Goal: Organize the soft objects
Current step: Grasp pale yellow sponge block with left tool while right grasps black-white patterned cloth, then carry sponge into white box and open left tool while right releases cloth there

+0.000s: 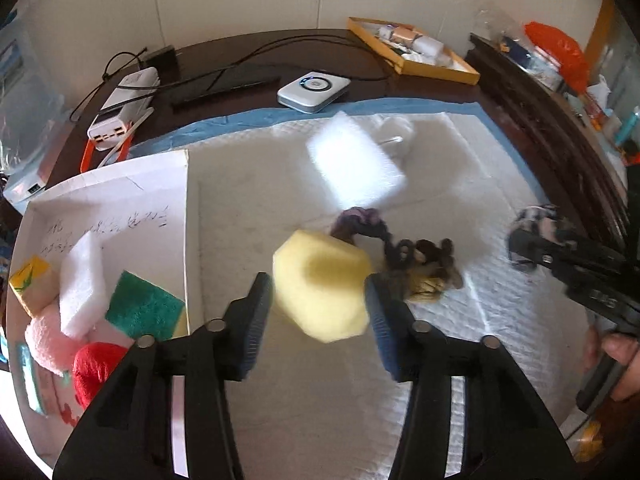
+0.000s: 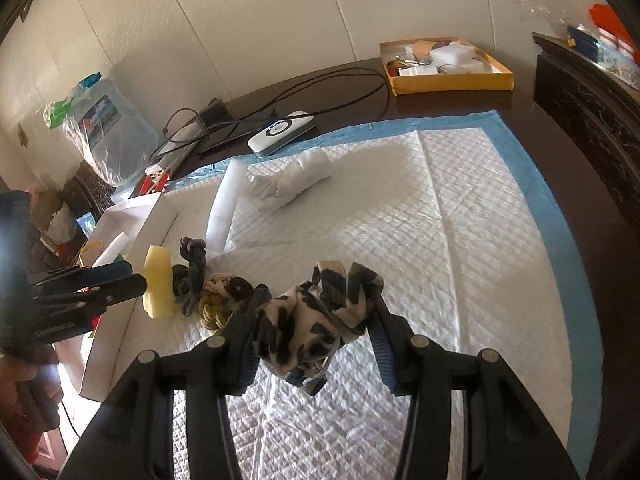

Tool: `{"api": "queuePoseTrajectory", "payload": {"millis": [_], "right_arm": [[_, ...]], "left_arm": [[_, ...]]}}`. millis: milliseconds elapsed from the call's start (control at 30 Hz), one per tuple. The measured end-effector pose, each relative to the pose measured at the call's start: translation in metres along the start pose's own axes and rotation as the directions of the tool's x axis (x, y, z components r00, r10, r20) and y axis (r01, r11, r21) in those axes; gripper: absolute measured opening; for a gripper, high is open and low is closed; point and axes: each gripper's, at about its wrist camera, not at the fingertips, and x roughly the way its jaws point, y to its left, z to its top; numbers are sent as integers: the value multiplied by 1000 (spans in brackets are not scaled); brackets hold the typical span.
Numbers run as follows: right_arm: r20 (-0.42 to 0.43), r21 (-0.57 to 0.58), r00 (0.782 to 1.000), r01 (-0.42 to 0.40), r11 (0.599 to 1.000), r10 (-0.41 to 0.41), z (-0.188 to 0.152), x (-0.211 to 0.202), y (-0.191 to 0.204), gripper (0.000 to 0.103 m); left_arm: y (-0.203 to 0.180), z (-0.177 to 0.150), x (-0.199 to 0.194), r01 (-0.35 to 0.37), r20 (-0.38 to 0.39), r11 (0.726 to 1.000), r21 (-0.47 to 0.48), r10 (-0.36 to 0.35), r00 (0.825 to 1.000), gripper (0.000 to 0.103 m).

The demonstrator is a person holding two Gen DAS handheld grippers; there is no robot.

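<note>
Soft objects are spread over a quilted white pad (image 2: 460, 208) with blue edging, laid on a dark wooden table (image 1: 248, 46). White cardboard box (image 1: 120, 196) with handwriting on its floor is seen at the pad's left, filled with a white foam slab (image 1: 82, 280), green scrubby sponge (image 1: 144, 306), pink fluffy cloth (image 1: 44, 340) and a red crinkled piece (image 1: 94, 366). Rectangular white foam block (image 1: 356, 164) is seen mid-pad; rolled white cloth (image 2: 290, 180) lies behind it. Tangle of braided rope, purple and yellow-brown (image 2: 212, 296), lies just beside the yellow sponge. Yellow porous sponge (image 1: 324, 288), blocky with cut corners, is clamped between the padded jaws of the left gripper (image 1: 320, 300) and is seen above the pad beside the box. Black-and-cream patterned fabric (image 2: 316, 320), crumpled and floppy, is pinched in the right gripper (image 2: 316, 336), held over the pad's near part
</note>
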Motion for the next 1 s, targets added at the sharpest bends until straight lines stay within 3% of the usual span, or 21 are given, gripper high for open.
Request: {"api": "queuePoseTrajectory", "payload": {"millis": [67,167,300,333,367,433,467,567,767,1000], "right_arm": [[4,1,1000,-1,1000,1,-1,-3,0,48],[12,-1,1000,-6,1000,6,-2,-9,0,48],[16,-6,1000,-14,1000,14,-4,-14,2,48],[16,-9,1000,-17,1000,17,-5,-15,3,48],[17,-14,1000,-23,1000,23,-5,-17,4,48],[30,-39,999,-27,999,28,-4,-24,9,45],[37,-49,999,-28,998,30,-4,-27,11,45],[81,-80,995,-44,996,50,3,-40,22,45],[147,-162,983,-87,983,111,16,-57,57,44],[121,-282,971,-164,945,204,25,-50,112,43]], "left_arm": [[2,1,6,-21,-21,1000,-8,21,1000,71],[2,1,15,-52,-23,999,-4,52,998,71],[-5,1,31,-39,-55,999,19,40,998,72],[-7,1,35,-34,-66,999,25,35,997,66],[-9,1,41,-26,-78,999,28,28,997,40],[-12,-2,45,-6,-91,1000,21,8,996,32],[-14,-5,42,19,-81,1000,16,-17,997,22],[-18,-9,26,14,-31,999,30,-13,999,22],[-4,-13,-28,13,94,999,-37,-10,996,22],[27,-23,-87,-14,197,991,-130,40,980,22]]}}
